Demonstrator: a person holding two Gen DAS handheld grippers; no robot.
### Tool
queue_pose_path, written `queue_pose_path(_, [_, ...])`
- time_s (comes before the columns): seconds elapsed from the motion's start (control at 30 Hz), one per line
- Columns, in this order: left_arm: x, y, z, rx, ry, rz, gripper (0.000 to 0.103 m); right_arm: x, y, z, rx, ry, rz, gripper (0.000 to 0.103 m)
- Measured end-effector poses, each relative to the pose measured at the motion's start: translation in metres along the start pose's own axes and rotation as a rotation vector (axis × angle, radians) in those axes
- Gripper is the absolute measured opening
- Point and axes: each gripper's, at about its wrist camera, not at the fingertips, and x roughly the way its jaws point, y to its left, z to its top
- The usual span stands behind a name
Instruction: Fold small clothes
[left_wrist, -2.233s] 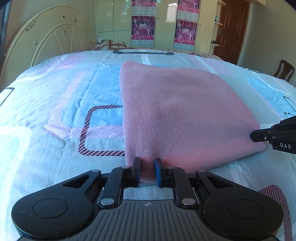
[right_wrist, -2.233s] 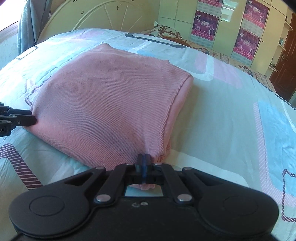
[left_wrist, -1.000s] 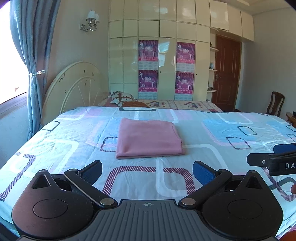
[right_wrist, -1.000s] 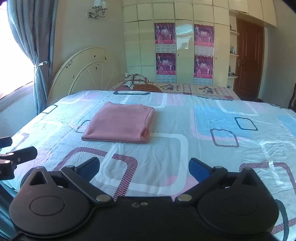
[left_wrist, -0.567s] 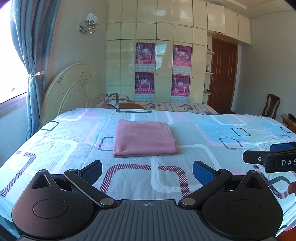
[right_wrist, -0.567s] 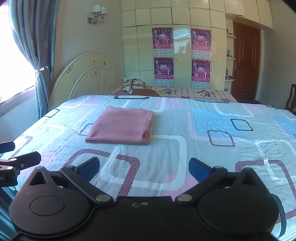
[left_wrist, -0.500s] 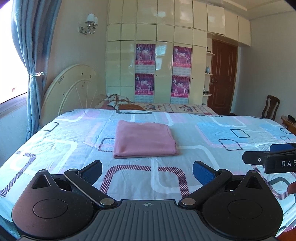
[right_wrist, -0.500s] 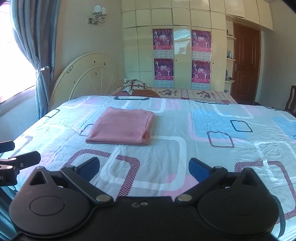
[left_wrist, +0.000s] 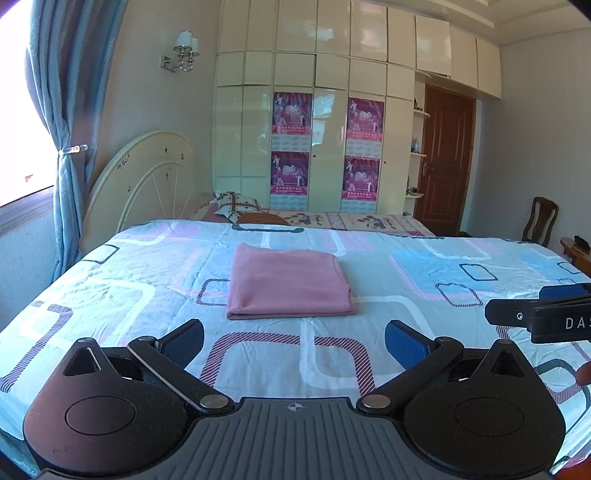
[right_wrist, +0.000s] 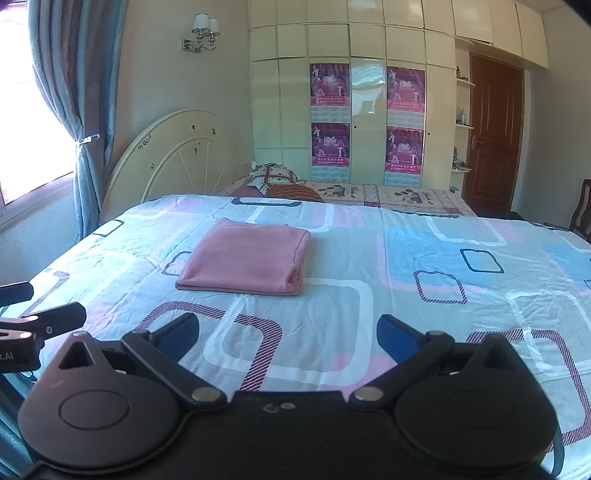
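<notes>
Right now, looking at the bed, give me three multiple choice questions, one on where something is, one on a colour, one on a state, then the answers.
1. Where does the folded cloth lie?
A. on the bed cover
B. on the chair
C. between the left gripper's fingers

2. What colour is the cloth?
A. green
B. pink
C. white

3. How do the left gripper and the right gripper stand?
A. both shut on the cloth
B. left shut, right open
C. both open and empty

Answers:
1. A, since the cloth rests flat on the patterned cover, well ahead of both grippers.
2. B, since both wrist views show it plain pink.
3. C, since in each view the blue fingers stand wide apart with only bed cover between them.
</notes>
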Motion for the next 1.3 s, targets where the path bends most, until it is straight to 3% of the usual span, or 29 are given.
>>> queue_pose_path(1.3, [0.002,-0.007,0.004,0.006,-0.009,0.008,0.103,0.004,-0.011,-0.003,0.01,-0.007,0.001,0.103])
